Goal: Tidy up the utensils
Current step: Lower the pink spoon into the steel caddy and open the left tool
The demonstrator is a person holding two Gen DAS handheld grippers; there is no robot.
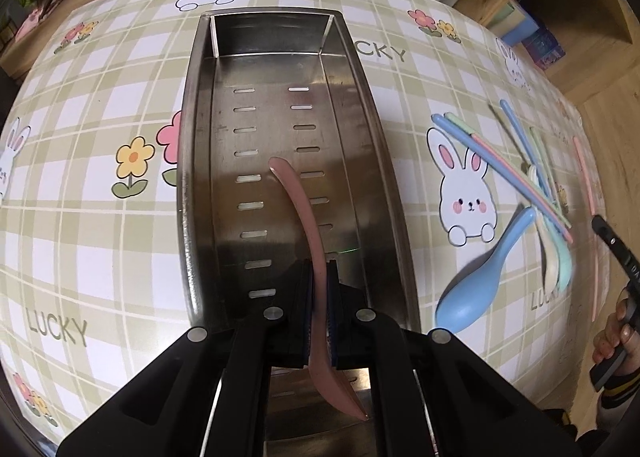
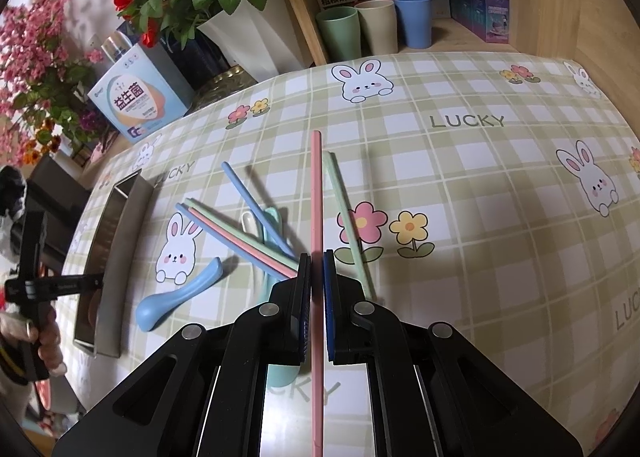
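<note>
Left claw (image 1: 320,309) clamps my pink spoon (image 1: 298,209) over the steel tray (image 1: 200,161), while right claw (image 2: 317,297) pinches a pink chopstick (image 2: 316,185) above the tablecloth (image 2: 480,217) beside loose utensils (image 2: 248,233).

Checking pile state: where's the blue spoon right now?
The blue spoon lies on the tablecloth right of the metal tray in the left wrist view, just below the bunny print, beside the crossed chopsticks; neither gripper touches it.
</note>
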